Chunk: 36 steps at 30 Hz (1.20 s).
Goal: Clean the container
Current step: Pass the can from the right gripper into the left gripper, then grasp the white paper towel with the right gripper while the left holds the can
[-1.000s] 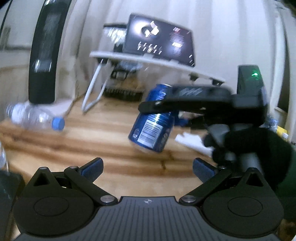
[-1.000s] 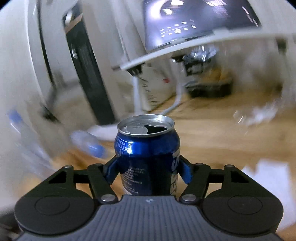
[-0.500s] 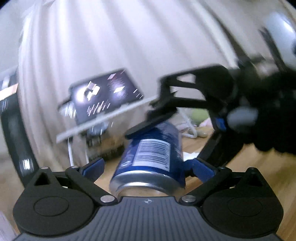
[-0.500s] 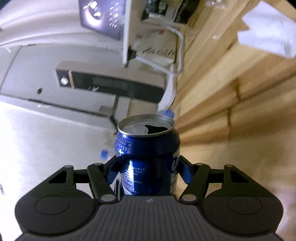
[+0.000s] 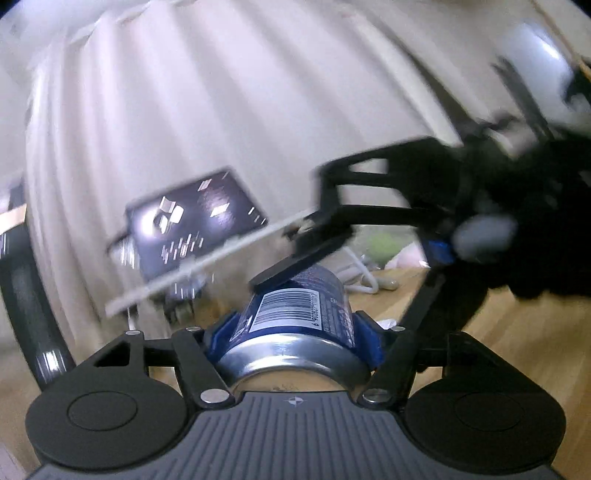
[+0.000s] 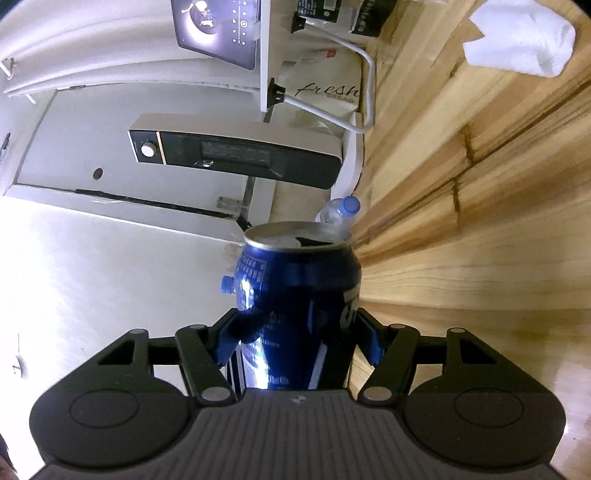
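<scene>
A blue drink can (image 5: pixel 299 314) with an open top (image 6: pixel 297 240) is held in the air between both grippers. My left gripper (image 5: pixel 295 332) is shut on the can's bottom end, its silver base toward the camera. My right gripper (image 6: pixel 295 339) is shut on the can's body, the can's opened lid pointing away from the camera. In the left wrist view the right gripper's black fingers (image 5: pixel 332 229) and gloved hand reach over the can from the upper right.
A wooden table (image 6: pixel 480 221) lies beyond. On it are a white cloth (image 6: pixel 517 44), a clear plastic bottle with blue cap (image 6: pixel 340 210), a white laptop stand with a screen (image 6: pixel 218 29), a bread bag (image 6: pixel 325 85) and a black-fronted appliance (image 6: pixel 236 155).
My left gripper has come up to the can and shut on its bottom end. The right gripper has rolled the can sideways and still holds it.
</scene>
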Motion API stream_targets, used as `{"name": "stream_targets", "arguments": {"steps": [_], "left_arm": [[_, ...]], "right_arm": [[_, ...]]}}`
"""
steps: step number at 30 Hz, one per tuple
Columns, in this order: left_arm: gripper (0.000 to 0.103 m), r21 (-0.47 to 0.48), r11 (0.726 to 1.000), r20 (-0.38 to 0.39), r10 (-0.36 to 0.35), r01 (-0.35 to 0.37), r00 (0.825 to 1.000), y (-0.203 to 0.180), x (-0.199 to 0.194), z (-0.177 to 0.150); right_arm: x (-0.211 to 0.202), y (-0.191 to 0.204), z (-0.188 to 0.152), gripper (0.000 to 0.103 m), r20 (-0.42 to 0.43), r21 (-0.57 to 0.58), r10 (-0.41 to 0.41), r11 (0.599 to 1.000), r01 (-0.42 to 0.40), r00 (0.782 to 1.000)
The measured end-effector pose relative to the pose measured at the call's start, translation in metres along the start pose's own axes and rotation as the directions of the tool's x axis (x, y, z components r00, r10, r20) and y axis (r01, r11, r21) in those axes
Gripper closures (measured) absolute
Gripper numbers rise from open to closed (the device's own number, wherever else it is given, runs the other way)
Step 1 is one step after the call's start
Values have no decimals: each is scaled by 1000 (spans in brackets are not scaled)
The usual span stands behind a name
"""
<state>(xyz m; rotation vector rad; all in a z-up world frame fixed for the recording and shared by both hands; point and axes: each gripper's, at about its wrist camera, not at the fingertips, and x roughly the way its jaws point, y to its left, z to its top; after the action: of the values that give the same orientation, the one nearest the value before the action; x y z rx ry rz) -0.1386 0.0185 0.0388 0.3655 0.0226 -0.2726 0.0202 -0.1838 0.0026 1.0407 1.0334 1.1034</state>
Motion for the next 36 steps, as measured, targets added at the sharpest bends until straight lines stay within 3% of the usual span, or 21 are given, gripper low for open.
{"name": "stream_targets", "arguments": {"steps": [3, 4, 5, 6, 7, 9, 11, 12, 14, 18, 21, 23, 25, 29, 31, 33, 36], "left_arm": [[35, -226, 974, -62, 20, -34, 998, 25, 18, -1], [35, -286, 957, -84, 22, -45, 996, 33, 23, -4], [35, -331, 942, -98, 24, -55, 995, 39, 28, -7], [35, -360, 931, -106, 29, -65, 994, 41, 32, -10], [35, -382, 922, -112, 31, -72, 993, 42, 37, -13], [35, -399, 914, -117, 26, -71, 993, 42, 43, -18], [35, -395, 916, -118, 20, -65, 993, 39, 47, -20], [35, -390, 919, -121, 15, -62, 993, 38, 49, -21], [35, -387, 920, -123, 4, -52, 992, 37, 50, -21], [35, -381, 923, -135, -1, -51, 991, 37, 55, -19], [35, -364, 930, -132, 6, -54, 991, 35, 56, -18], [35, -360, 932, -132, 5, -52, 991, 35, 56, -17], [35, -367, 929, -135, 4, -54, 991, 36, 56, -17], [35, -365, 930, -132, 5, -54, 991, 36, 57, -17], [35, -364, 930, -129, 6, -53, 992, 36, 56, -16], [35, -363, 930, -128, 9, -55, 992, 35, 56, -16], [35, -358, 932, -125, 12, -56, 992, 34, 55, -16]], "right_arm": [[-11, 7, 3, 24, 65, -69, -50, 996, 54, 997], [-18, 12, 4, 24, 103, -118, -100, 987, 112, 990], [-23, 19, 6, 24, 155, -188, -190, 958, 218, 969], [-27, 27, 8, 25, 217, -257, -288, 905, 339, 933], [-30, 35, 11, 27, 284, -315, -375, 832, 455, 882], [-28, 46, 18, 35, 426, -417, -515, 618, 667, 744], [-15, 50, 29, 44, 516, -484, -592, 395, 781, 619], [-8, 49, 35, 51, 536, -502, -611, 324, 802, 582], [6, 44, 49, 52, 549, -525, -642, 232, 819, 535], [33, 29, 71, 56, 562, -551, -684, 110, 828, 465], [42, 18, 83, 56, 530, -559, -710, 117, 821, 463], [45, 10, 85, 59, 530, -561, -718, 101, 821, 451], [44, 7, 85, 94, 535, -565, -711, 100, 819, 456], [38, 6, 82, 96, 544, -562, -692, 120, 818, 475], [31, 20, 76, 96, 557, -562, -646, 169, 809, 522], [21, 52, 60, 96, 561, -589, -554, 254, 767, 615], [13, 100, 27, 96, 497, -671, -417, 372, 642, 761]]}}
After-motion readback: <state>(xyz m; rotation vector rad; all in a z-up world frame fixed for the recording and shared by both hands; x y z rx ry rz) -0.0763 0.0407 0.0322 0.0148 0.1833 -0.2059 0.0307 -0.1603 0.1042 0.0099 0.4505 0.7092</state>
